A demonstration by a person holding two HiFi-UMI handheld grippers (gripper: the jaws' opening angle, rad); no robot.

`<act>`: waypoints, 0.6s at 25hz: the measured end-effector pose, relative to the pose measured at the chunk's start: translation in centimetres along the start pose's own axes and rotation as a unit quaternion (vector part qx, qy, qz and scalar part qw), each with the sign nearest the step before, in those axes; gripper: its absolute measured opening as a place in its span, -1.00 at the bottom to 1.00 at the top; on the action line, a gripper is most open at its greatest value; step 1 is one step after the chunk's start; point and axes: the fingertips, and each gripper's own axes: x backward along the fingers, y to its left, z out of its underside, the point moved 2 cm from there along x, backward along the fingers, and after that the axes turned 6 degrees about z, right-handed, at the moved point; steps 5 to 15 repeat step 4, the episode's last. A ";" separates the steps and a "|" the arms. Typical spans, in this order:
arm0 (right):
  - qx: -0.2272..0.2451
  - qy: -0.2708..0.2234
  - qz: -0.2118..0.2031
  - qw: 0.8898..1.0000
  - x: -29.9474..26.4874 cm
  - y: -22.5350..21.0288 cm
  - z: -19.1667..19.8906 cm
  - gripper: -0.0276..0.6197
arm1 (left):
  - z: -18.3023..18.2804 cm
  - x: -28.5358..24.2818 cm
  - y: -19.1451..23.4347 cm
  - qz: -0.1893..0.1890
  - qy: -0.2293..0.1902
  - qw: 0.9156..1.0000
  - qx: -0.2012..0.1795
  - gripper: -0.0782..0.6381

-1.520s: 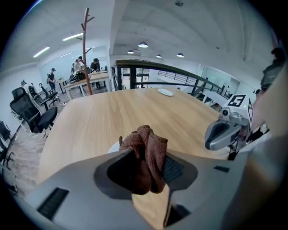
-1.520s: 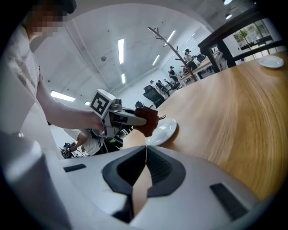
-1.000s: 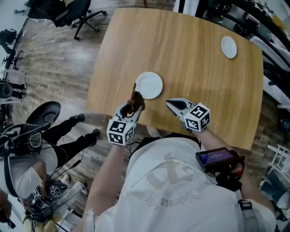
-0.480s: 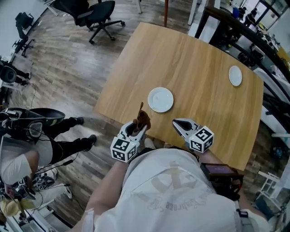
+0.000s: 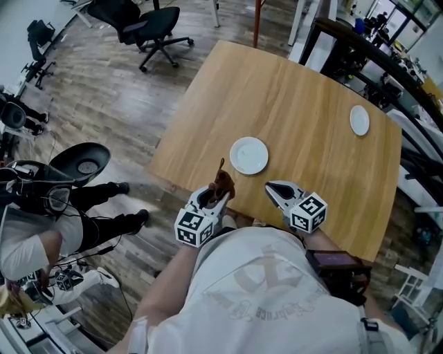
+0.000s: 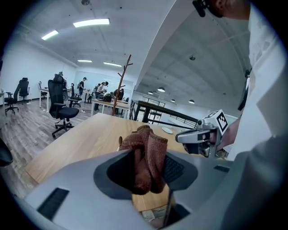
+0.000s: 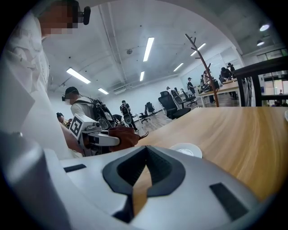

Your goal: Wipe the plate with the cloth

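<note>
A white plate (image 5: 248, 155) lies on the wooden table (image 5: 297, 104), near its front edge. My left gripper (image 5: 216, 196) is shut on a bunched brown cloth (image 5: 223, 182), held just short of the plate on its near-left side. In the left gripper view the cloth (image 6: 146, 152) fills the gap between the jaws. My right gripper (image 5: 270, 186) is shut and holds nothing, hovering over the table's front edge to the right of the plate. The right gripper view shows the plate (image 7: 186, 149) ahead and the left gripper (image 7: 105, 139) with the cloth (image 7: 123, 136).
A second small white plate (image 5: 359, 120) sits at the table's far right. An office chair (image 5: 142, 21) stands beyond the table's left corner. A seated person (image 5: 41, 235) and a black round stool (image 5: 83, 162) are on the floor at left. Dark desks (image 5: 387, 76) line the right.
The head camera has risen and shifted. My left gripper with the cloth now sits slightly farther back from the plate's edge. Both grippers stay near the table's front edge.
</note>
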 end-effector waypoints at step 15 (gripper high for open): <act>-0.007 -0.007 -0.002 1.000 -0.4 0.2 -1.0 -0.87 | -0.7 -0.1 0.4 0.000 -0.002 1.000 -0.001 -0.30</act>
